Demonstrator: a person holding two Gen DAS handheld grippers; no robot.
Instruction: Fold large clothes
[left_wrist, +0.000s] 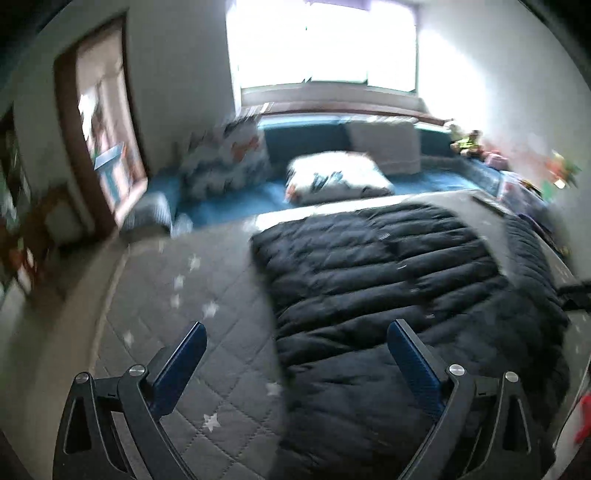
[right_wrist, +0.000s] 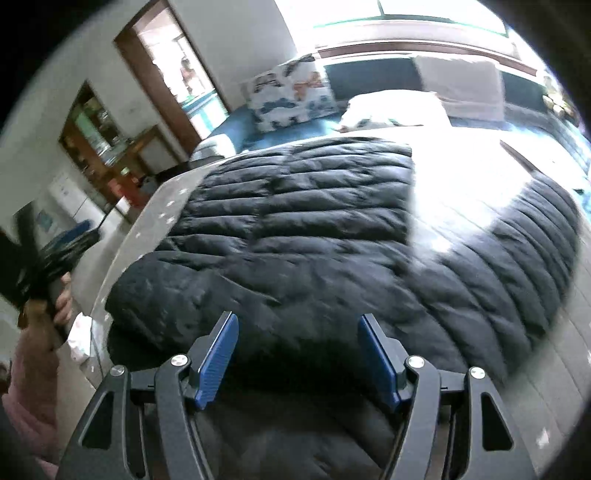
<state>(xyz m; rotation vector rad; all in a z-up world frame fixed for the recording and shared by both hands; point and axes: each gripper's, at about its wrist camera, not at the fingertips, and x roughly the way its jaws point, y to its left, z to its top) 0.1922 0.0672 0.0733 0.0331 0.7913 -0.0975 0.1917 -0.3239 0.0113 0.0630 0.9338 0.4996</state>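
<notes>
Plainly, the black puffer jacket (left_wrist: 388, 280) lies spread flat on a grey quilted bedcover (left_wrist: 192, 332), its shell stitched into long padded ribs that puff softly between the seams. In the right wrist view the jacket (right_wrist: 295, 229) shows a squared panel at its far end and, on the right, a ribbed part, perhaps a sleeve, curving away past a glare-washed strip of cover; the cloth nearest the camera is rumpled and less evenly ribbed. The bedcover carries diamond stitching and small pale stars.

Over the jacket's left edge hangs the left gripper (left_wrist: 295, 328), its black arms wide apart and its blue ridged pads (left_wrist: 413, 365) facing each other with nothing between them; one finger shows over the bedcover, the other over the jacket. The right gripper (right_wrist: 297, 325) stands moderately spread above the rumpled near part of the jacket, blue pads clear of the cloth and gripping nothing, as far as the blur allows.

Beyond the bedcover lie printed pillows (left_wrist: 225, 162) on a blue mattress (left_wrist: 229, 210) under a bright window (left_wrist: 321, 40). At the left edge of the right wrist view a hand (right_wrist: 61, 299) grips a dark handle.
</notes>
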